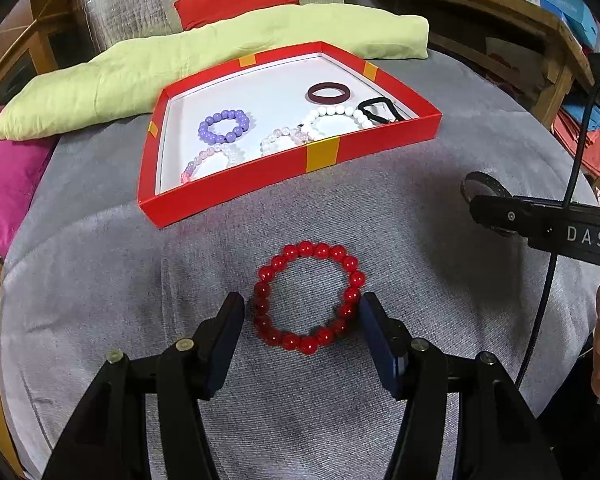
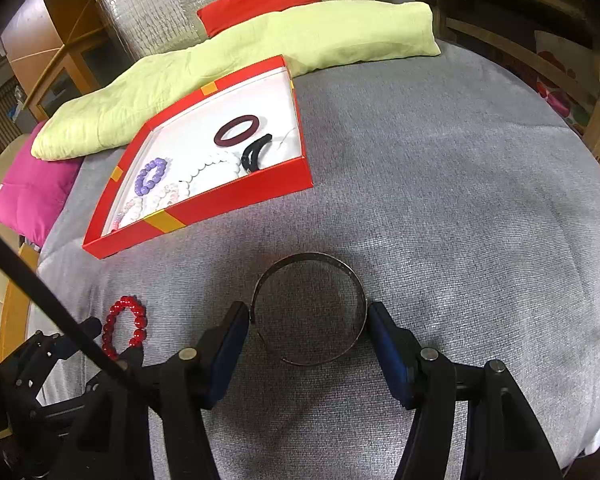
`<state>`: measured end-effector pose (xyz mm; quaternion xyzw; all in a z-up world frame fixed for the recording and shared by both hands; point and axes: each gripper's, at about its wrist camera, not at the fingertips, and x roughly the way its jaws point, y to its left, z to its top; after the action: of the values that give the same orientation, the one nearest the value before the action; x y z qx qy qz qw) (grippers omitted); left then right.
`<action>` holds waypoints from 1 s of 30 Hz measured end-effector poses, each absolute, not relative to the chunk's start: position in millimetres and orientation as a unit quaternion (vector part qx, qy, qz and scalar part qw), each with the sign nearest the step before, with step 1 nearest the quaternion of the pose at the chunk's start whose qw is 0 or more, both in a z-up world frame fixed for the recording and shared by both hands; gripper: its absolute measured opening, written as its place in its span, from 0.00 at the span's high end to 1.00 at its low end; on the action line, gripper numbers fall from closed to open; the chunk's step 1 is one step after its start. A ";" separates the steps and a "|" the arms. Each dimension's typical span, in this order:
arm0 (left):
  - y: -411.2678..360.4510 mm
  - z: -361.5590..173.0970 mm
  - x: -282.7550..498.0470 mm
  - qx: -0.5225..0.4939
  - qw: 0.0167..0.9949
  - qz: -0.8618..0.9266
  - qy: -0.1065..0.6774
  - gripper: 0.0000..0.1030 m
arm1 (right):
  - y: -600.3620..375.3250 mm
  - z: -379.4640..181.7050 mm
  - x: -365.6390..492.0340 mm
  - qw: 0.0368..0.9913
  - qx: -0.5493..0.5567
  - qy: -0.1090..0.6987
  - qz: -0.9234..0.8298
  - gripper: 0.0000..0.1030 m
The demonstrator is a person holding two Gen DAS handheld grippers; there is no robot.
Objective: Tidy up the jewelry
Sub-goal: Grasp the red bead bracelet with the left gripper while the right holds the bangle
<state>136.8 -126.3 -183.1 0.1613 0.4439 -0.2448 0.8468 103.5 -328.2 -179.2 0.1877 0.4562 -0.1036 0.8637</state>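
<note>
The left wrist view is showing a grey fabric-covered worktop point(image 1: 420, 168) stretching wide, with a lime-green cushion point(image 1: 204, 56) lying along its far edge. In front of the cushion a red tray point(image 1: 260, 184) with a white floor is sitting, and it is holding a purple bead bracelet point(image 1: 224, 125), a white bead bracelet point(image 1: 336, 117), pale pink bead bracelets point(image 1: 214, 158), a dark maroon bangle point(image 1: 329, 93) and a black loop point(image 1: 380, 109). Nearer, the red bead bracelet point(image 1: 309, 297) is lying flat on the cloth, and the left hand-held gripper point(image 1: 302, 306) is straddling it, fingers parted just past its width, pads at or just beside the outer beads; contact is too close to call. In the right wrist view, the right hand-held gripper point(image 2: 308, 314) is standing over a thin metal cuff bangle point(image 2: 312, 308), flat on the cloth, jaws at its two sides, right pad seemingly touching the rim.
</note>
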 end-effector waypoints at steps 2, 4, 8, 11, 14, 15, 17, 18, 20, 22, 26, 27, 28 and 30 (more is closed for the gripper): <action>-126.5 -183.2 137.0 0.161 0.847 -0.244 0.444 0.41 | -328.2 -179.2 103.6 0.864 0.188 0.456 -0.104 0.37; -126.7 -183.2 137.0 0.161 0.847 -0.244 0.445 0.41 | -328.2 -179.5 103.5 0.863 0.187 0.457 -0.104 0.37; -127.0 -183.2 137.0 0.160 0.847 -0.244 0.445 0.41 | -328.1 -179.6 103.4 0.864 0.187 0.457 -0.104 0.37; -126.7 -183.6 136.9 0.159 0.847 -0.244 0.446 0.41 | -328.0 -179.5 103.5 0.863 0.187 0.457 -0.104 0.37; -125.9 -184.3 137.8 0.154 0.846 -0.245 0.448 0.41 | -327.9 -179.5 103.4 0.864 0.187 0.457 -0.104 0.37; -125.6 -184.5 138.0 0.152 0.846 -0.245 0.449 0.41 | -327.9 -179.5 103.5 0.864 0.187 0.457 -0.104 0.37; -124.7 -185.0 139.3 0.145 0.844 -0.247 0.453 0.41 | -327.9 -179.7 103.3 0.864 0.187 0.457 -0.104 0.37; -124.1 -185.2 140.1 0.141 0.844 -0.247 0.455 0.41 | -327.7 -179.7 103.4 0.864 0.187 0.457 -0.104 0.37; -122.9 -185.6 142.1 0.131 0.843 -0.248 0.459 0.42 | -327.9 -179.7 103.6 0.864 0.186 0.457 -0.104 0.37; -121.5 -185.3 142.9 0.124 0.844 -0.248 0.460 0.47 | -328.0 -179.8 103.5 0.864 0.185 0.457 -0.104 0.37; -118.9 -185.3 144.9 0.113 0.844 -0.250 0.460 0.60 | -327.8 -179.9 103.3 0.864 0.184 0.457 -0.104 0.37; -118.1 -185.3 145.4 0.111 0.845 -0.249 0.460 0.65 | -327.7 -179.8 103.4 0.864 0.184 0.457 -0.104 0.37; -117.0 -185.3 146.4 0.107 0.846 -0.248 0.460 0.68 | -327.4 -179.8 103.4 0.864 0.184 0.457 -0.104 0.37; -114.2 -185.3 149.0 0.100 0.847 -0.244 0.461 0.75 | -327.6 -179.9 103.3 0.864 0.184 0.457 -0.104 0.37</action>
<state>149.0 -114.2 -185.3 0.0999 0.4610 -0.2441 0.8473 103.3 -327.6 -179.9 0.1840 0.4567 -0.1041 0.8641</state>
